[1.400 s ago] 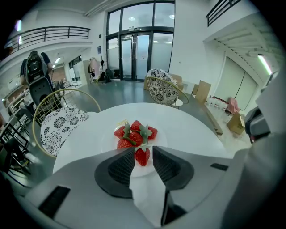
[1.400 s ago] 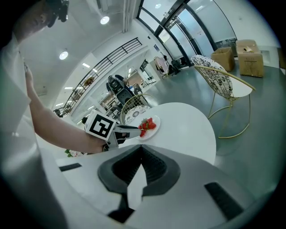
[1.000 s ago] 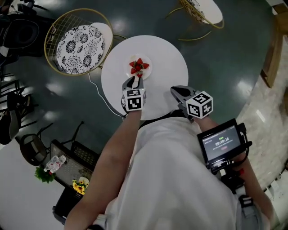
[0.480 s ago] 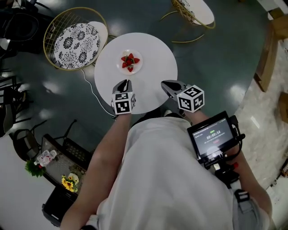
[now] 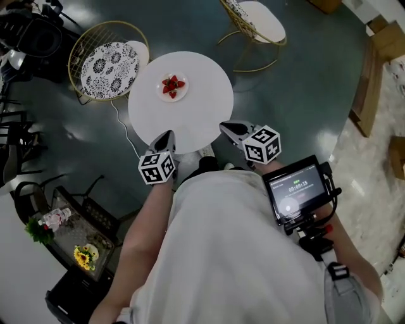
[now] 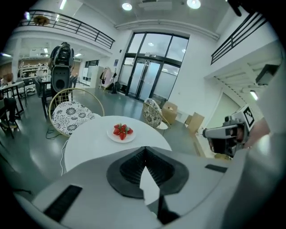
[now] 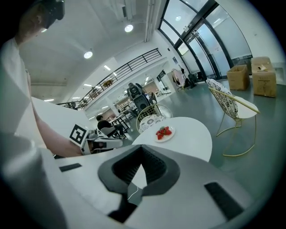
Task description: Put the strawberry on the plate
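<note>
Several red strawberries [image 5: 172, 83] lie piled on a small white plate [image 5: 172, 95] at the far left of a round white table [image 5: 199, 101]. My left gripper [image 5: 167, 138] hangs at the table's near edge, shut and holding nothing. My right gripper [image 5: 226, 128] sits off the near right edge, also shut and empty. In the left gripper view the strawberries [image 6: 121, 130] and plate [image 6: 129, 137] lie well beyond the closed left gripper [image 6: 144, 151]. The right gripper view shows the strawberries [image 7: 164, 131] on the plate [image 7: 166, 137] far past the closed right gripper [image 7: 142, 151].
A wire chair with a patterned cushion [image 5: 111, 60] stands left of the table, a second chair [image 5: 256, 19] behind it to the right. A cable [image 5: 123, 130] runs across the floor. Cardboard boxes [image 7: 254, 76] sit far right. A monitor [image 5: 297, 190] hangs at the person's right side.
The person has stepped back from the table. Both grippers drew away from the plate toward the near edge, the left one from right beside the plate. The strawberries stayed on the plate.
</note>
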{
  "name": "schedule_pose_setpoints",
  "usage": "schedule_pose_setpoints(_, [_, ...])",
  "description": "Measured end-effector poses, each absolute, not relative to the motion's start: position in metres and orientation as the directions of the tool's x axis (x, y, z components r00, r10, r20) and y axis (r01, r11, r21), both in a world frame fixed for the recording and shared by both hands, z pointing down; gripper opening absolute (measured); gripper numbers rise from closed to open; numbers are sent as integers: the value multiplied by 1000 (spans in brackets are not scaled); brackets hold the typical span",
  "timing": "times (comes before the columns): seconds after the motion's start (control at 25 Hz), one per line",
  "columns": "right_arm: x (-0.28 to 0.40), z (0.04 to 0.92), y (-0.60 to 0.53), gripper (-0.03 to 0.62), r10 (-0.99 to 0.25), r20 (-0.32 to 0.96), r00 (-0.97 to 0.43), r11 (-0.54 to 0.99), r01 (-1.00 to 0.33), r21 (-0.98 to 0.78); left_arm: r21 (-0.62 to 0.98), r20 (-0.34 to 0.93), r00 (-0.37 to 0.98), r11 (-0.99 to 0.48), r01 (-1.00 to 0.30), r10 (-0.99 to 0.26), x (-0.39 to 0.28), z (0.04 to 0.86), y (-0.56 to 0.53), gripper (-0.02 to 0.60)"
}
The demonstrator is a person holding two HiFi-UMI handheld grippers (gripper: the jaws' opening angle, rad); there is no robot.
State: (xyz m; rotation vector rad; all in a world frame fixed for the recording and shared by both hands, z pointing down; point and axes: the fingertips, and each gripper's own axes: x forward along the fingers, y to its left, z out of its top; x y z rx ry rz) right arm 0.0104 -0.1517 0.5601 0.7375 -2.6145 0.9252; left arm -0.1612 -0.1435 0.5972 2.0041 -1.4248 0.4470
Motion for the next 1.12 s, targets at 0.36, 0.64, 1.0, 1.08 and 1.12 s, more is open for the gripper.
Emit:
schedule_pose_setpoints(0.36, [30, 524, -100, 6, -376, 333, -865, 720, -499, -482, 295, 498, 372, -251, -922, -784, -130, 545, -68, 8])
schedule_pose_setpoints(0.64, [32, 513, -77, 6, -378, 295, -877, 746, -478, -463, 289, 451, 402, -296, -910, -797, -115, 530, -34, 8])
schedule_pose_setpoints(1.0, [42, 500, -55, 6, -382, 282, -880, 769, -472, -431, 274, 427, 405, -312, -910, -809, -100, 524, -15, 8])
schedule_pose_setpoints(1.08, [48, 501, -50, 6, -384, 282, -879, 768, -474, -430, 277, 429, 402, -306, -911, -809, -96, 526, -11, 8])
schedule_pose_setpoints(1.12, [50, 501, -48, 6, -384, 283, -879, 768, -474, -430, 279, 430, 401, -303, -911, -809, -93, 528, -9, 7])
